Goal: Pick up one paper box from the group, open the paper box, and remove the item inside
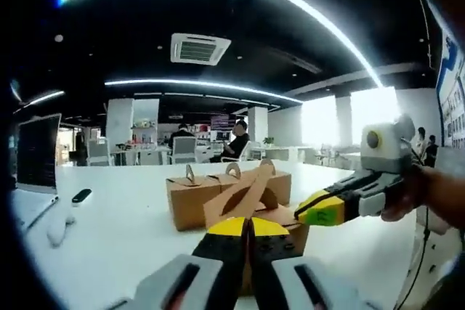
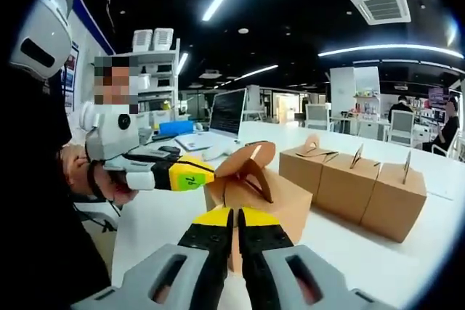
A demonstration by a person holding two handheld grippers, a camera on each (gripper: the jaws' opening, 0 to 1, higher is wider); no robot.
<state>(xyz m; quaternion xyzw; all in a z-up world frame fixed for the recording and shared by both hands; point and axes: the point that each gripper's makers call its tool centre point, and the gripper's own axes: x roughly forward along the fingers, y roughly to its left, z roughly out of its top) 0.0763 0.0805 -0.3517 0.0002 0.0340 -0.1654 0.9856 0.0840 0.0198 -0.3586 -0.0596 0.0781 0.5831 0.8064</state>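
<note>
A brown paper box (image 2: 287,201) with its top flaps (image 2: 247,161) raised stands in front of me on the white table (image 2: 349,252). My right gripper (image 2: 235,217) is shut on the box's near edge. From the left, my left gripper (image 2: 190,177) meets the raised flap. In the left gripper view, my left gripper (image 1: 251,226) is shut on that flap (image 1: 243,197), and the right gripper (image 1: 323,210) pinches the box (image 1: 290,229) from the right. Three shut boxes (image 2: 349,179) stand in a row behind.
An open laptop (image 1: 36,154) and a white mouse (image 1: 58,231) sit at the table's left. A small black item (image 1: 81,196) lies beside them. The person (image 2: 43,179) holding the grippers stands close. Other people sit at desks (image 1: 236,143) far back.
</note>
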